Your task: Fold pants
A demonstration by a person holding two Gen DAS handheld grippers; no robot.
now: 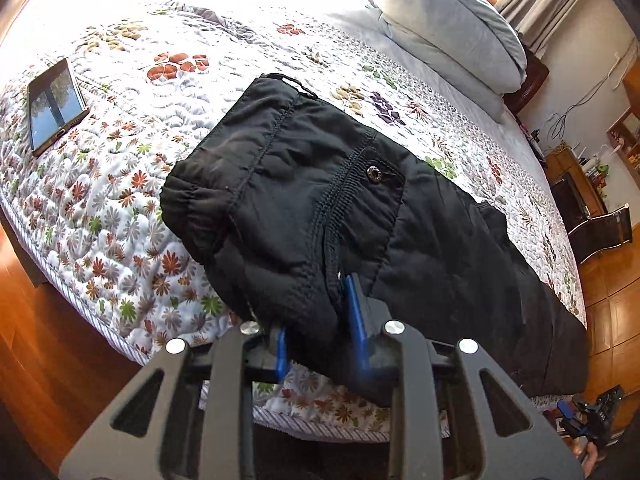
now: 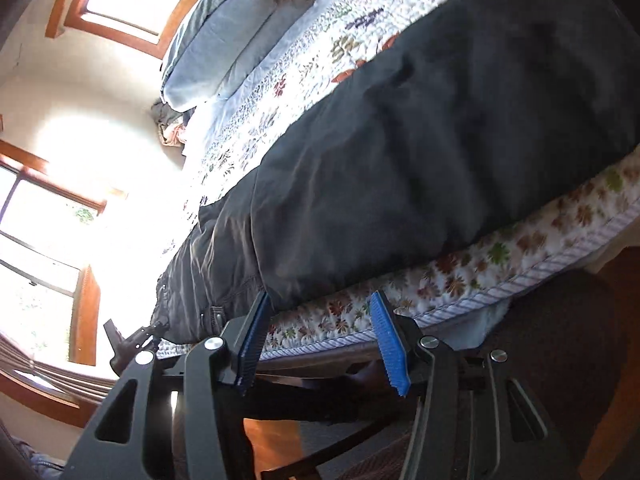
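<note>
Pants [image 1: 320, 208] fabric hides left claw [image 1: 320, 320] fingertips.

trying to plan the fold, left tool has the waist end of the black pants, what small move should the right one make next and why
Probably ease the right tool forward and close it on the near edge of the black pants. Its jaws stand open with only the quilt edge between them, while the left tool is shut on the waist end. Both ends held would let the pants lift for a fold.
</note>
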